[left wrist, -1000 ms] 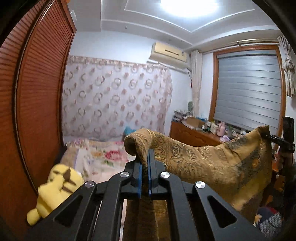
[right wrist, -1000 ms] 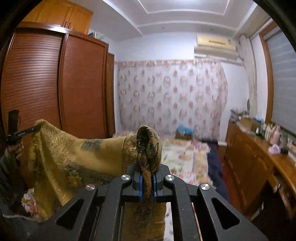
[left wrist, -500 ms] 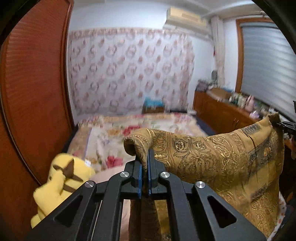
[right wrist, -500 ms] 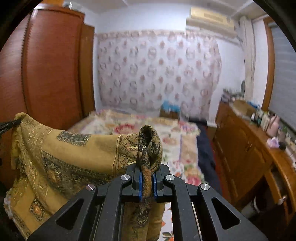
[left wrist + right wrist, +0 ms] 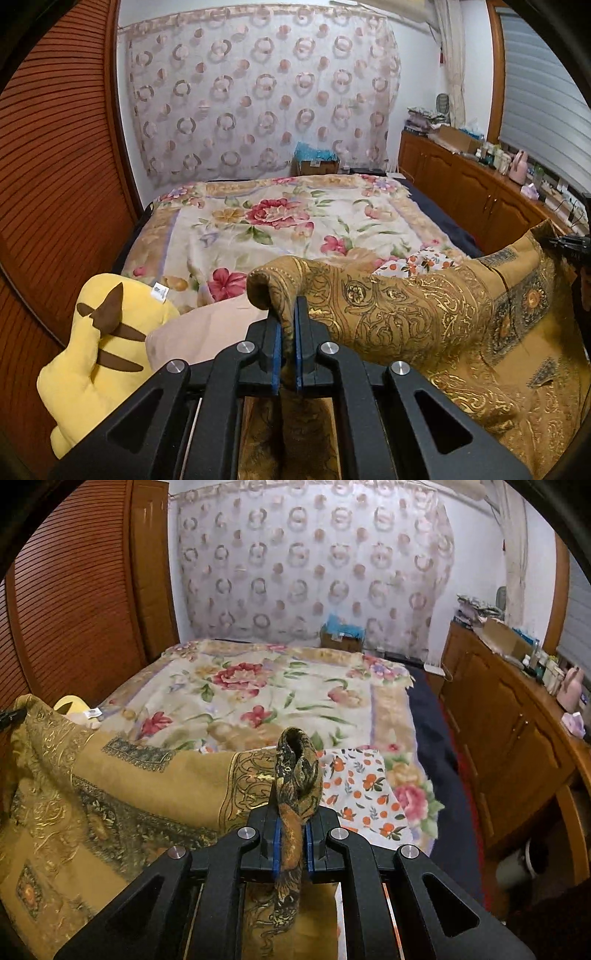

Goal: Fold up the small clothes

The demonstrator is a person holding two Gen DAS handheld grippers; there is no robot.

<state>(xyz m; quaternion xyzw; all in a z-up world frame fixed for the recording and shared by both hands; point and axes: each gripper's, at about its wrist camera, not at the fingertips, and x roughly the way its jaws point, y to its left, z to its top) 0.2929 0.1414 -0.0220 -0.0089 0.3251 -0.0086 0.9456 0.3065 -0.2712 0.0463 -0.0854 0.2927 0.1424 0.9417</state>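
The gold cloth [image 5: 413, 314] hangs stretched between my two grippers, sagging down toward the bed [image 5: 280, 221]. My left gripper [image 5: 287, 354] is clamped tight on one bunched corner, and my right gripper [image 5: 293, 840] pinches the other corner just as firmly. An orange-print cloth [image 5: 354, 790] lies on the bed just beyond the gold cloth. A yellow plush toy [image 5: 96, 339] sits at the bed's near-left edge.

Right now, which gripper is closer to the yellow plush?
Left. The left gripper holds the gold cloth just right of the yellow plush. The right gripper clamps the cloth's far end; from there the plush peeks beyond the cloth.
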